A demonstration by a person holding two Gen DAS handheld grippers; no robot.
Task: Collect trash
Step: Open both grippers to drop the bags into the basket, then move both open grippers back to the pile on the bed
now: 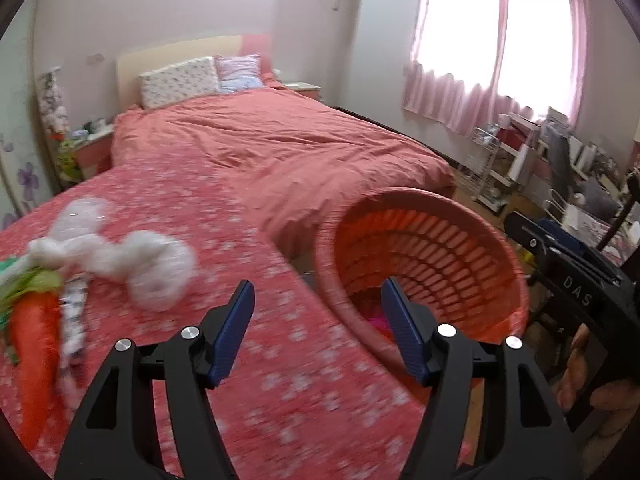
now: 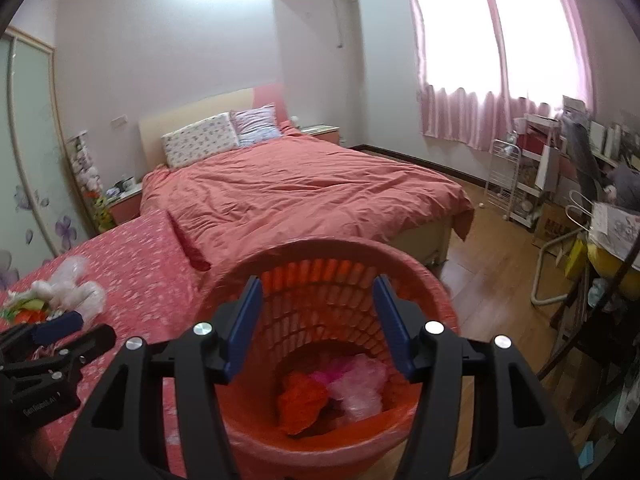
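Orange slatted waste basket (image 2: pixel 332 280) taken as reference, lined with a thin orange bag, standing on the wood floor against the edge of the floral-print bed surface (image 1: pixel 280 380).

Right gripper (image 2: pixel 318 328): poised directly above basket mouth, jaws roughly half open, nothing between blue pads. Inside basket, at the bottom: crumpled orange-red plastic (image 2: pixel 302 400) touching a pink crinkled wrapper (image 2: pixel 360 388).

Left gripper (image 1: pixel 318 334): over bed surface just left of basket rim, jaws parted wide, empty.

Remaining trash left of basket, well apart from it, on the floral surface: clump of clear-white crumpled plastic (image 1: pixel 148 268), blurred, possibly film or bags. Touching it on the far side from basket: carrot-shaped plush toy (image 1: pixel 34 348) with green top.

Beyond basket: bed with coral duvet (image 2: pixel 304 196), two pillows (image 2: pixel 200 144) at headboard. Right of basket: cluttered shelving (image 2: pixel 532 176) beneath pink curtains (image 2: pixel 480 112).
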